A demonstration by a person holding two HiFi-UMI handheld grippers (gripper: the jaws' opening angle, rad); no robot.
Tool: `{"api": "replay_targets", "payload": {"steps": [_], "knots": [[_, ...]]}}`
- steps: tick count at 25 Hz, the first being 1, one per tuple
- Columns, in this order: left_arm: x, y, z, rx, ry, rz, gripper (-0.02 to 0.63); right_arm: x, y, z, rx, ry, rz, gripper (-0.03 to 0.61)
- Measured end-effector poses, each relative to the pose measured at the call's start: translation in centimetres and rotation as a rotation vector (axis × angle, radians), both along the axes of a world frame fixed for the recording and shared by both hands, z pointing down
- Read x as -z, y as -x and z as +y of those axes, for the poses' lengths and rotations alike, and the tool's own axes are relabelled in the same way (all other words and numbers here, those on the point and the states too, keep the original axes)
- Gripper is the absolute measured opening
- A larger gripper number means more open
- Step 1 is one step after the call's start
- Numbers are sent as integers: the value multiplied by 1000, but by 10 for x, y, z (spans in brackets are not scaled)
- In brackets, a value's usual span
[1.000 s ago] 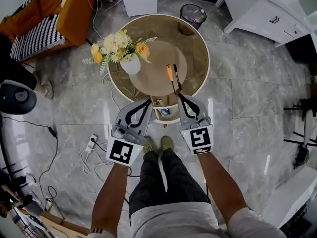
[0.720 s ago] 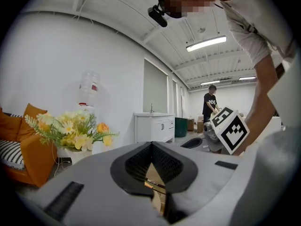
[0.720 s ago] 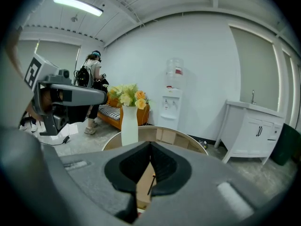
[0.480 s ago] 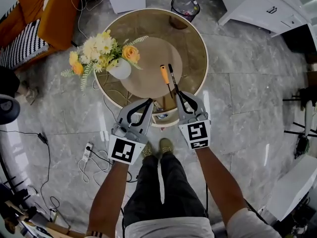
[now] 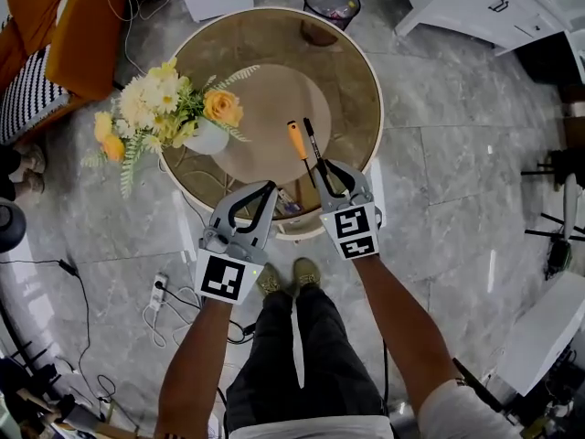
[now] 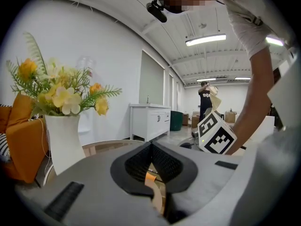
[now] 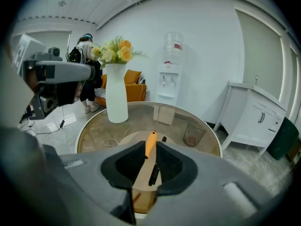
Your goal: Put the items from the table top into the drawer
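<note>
An orange-handled screwdriver (image 5: 294,141) and a black pen (image 5: 312,141) lie side by side on the round glass table (image 5: 356,90). Below the table's near edge a small wooden drawer (image 5: 291,210) stands open. My right gripper (image 5: 329,168) hovers just above the near ends of both items; its jaws have just been opening and nothing is pressed between them. In the right gripper view the screwdriver (image 7: 150,144) and pen (image 7: 154,173) show through the gap of that gripper (image 7: 150,150). My left gripper (image 5: 271,190) is shut and empty near the drawer's left, also seen as the left gripper (image 6: 151,146).
A white vase of flowers (image 5: 206,140) stands on the table's left side, and a small glass (image 7: 193,134) sits at its far side. A bin (image 5: 331,3), a white cabinet (image 5: 475,7), an orange sofa (image 5: 78,26) and a floor power strip (image 5: 160,286) surround it.
Both grippers have come down and closer to the table's near edge. The right gripper's jaws, shut before, now stand apart. The left gripper stays shut.
</note>
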State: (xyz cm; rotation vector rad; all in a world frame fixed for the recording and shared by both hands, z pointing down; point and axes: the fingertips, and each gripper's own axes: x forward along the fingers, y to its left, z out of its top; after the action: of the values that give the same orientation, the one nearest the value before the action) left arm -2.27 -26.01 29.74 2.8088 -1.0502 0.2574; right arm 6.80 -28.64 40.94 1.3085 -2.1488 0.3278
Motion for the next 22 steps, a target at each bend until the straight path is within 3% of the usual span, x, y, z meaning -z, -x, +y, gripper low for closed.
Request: {"api": "replay_targets", "payload": {"steps": [11, 22], "knots": [[-29, -14, -12, -73, -2, -17, 0, -61, -11, -22, -42, 131, 40, 94], [-42, -17, -16, -111, 1, -12, 0, -89, -10, -27, -74, 214, 22, 95]]}}
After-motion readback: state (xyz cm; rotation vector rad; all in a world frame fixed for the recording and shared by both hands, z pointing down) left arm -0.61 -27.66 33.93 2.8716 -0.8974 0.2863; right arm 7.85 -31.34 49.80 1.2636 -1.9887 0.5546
